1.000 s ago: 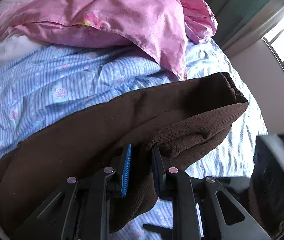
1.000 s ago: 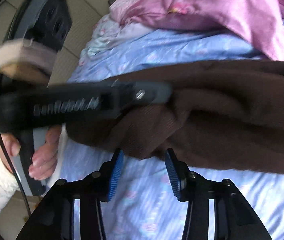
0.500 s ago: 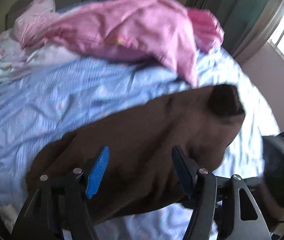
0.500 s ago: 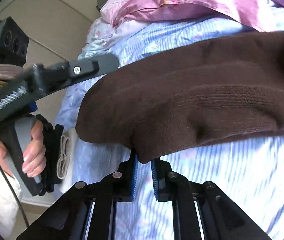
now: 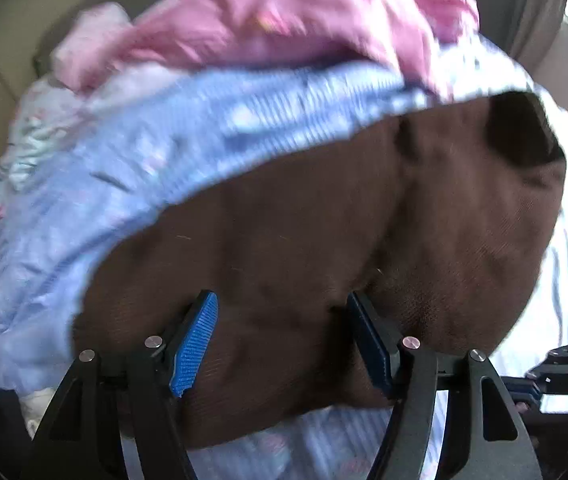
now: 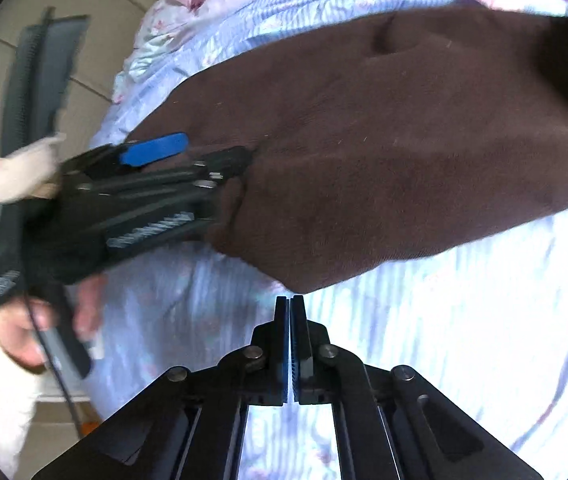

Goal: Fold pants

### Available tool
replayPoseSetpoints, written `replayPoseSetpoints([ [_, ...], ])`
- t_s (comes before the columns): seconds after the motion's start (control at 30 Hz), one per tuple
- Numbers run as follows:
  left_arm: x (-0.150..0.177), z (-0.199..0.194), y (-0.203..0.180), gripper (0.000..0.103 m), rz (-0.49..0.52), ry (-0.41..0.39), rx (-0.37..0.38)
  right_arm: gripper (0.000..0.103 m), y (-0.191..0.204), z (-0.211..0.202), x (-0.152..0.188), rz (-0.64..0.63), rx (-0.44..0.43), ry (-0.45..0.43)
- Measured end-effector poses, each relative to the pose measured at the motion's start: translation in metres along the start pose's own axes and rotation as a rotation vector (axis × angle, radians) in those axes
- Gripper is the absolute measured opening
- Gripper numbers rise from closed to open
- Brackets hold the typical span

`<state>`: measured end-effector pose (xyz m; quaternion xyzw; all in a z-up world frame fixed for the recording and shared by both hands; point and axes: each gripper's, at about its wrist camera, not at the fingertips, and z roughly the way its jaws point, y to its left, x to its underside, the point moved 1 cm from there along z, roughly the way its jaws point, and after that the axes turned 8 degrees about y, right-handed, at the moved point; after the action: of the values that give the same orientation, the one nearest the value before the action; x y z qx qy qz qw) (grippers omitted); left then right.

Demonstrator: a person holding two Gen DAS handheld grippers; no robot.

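Clearly, the brown pants [image 5: 323, 232] are seen lying on the blue striped bedsheet [image 5: 132, 168], already doubled into a thick bundle, with a pink quilt [image 5: 284, 20] heaped beyond. The left gripper [image 5: 284, 340] is held over the near edge of the fabric; its jaws are opening, cloth is seen between them, and the blue pads [image 5: 194, 344] are not pressed on it. The right gripper [image 6: 289, 344] is shown with jaws closed together on nothing, just short of the bundle's lower corner. The fabric is judged soft, thick-knit and limp, moderately weighty, not slippery; sagging is to be expected when lifted. A hold is best taken at the layered edge or corners, all layers pinched together.
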<state>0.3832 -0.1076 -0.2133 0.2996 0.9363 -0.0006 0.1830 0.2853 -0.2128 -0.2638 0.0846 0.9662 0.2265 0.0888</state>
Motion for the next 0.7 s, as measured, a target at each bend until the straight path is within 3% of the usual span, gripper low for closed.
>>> replayPoseSetpoints([
  [0.07,0.007,-0.022,0.018,0.071,-0.046,-0.058,-0.01,0.011,0.001,-0.009,0.002,0.014,-0.006,-0.015],
  [0.1,0.014,-0.034,0.037,0.074,-0.099,-0.087,-0.015,0.027,0.002,-0.012,0.002,0.019,-0.004,-0.02],
  [0.17,0.025,-0.04,0.073,0.076,-0.198,-0.094,-0.015,0.047,0.002,-0.022,0.003,0.05,0.026,-0.063],
  [0.27,0.037,-0.023,0.127,0.076,-0.362,-0.037,0.003,0.048,-0.003,-0.025,-0.002,0.114,0.08,-0.085],
  [0.33,0.047,-0.01,0.152,0.075,-0.471,-0.001,0.048,0.048,-0.005,-0.02,-0.007,0.161,0.057,-0.082],
  [0.4,0.054,0.005,0.16,0.074,-0.536,0.03,0.102,0.048,-0.006,-0.013,-0.009,0.191,0.055,-0.07],
  [0.47,0.058,0.014,0.154,0.071,-0.539,0.054,0.151,0.048,-0.002,-0.008,-0.012,0.179,0.071,-0.075],
  [0.5,0.058,0.022,0.151,0.063,-0.537,0.074,0.173,0.048,-0.001,-0.008,-0.011,0.163,0.081,-0.079],
  [0.53,0.057,0.028,0.149,0.062,-0.542,0.089,0.168,0.048,0.002,-0.007,-0.013,0.135,0.1,-0.088],
  [0.67,0.053,0.04,0.15,0.039,-0.585,0.103,0.217,0.047,0.012,-0.001,-0.018,0.087,0.139,-0.086],
  [0.7,0.05,0.039,0.151,0.034,-0.585,0.105,0.2,0.047,0.012,0.0,-0.018,0.086,0.142,-0.083],
])
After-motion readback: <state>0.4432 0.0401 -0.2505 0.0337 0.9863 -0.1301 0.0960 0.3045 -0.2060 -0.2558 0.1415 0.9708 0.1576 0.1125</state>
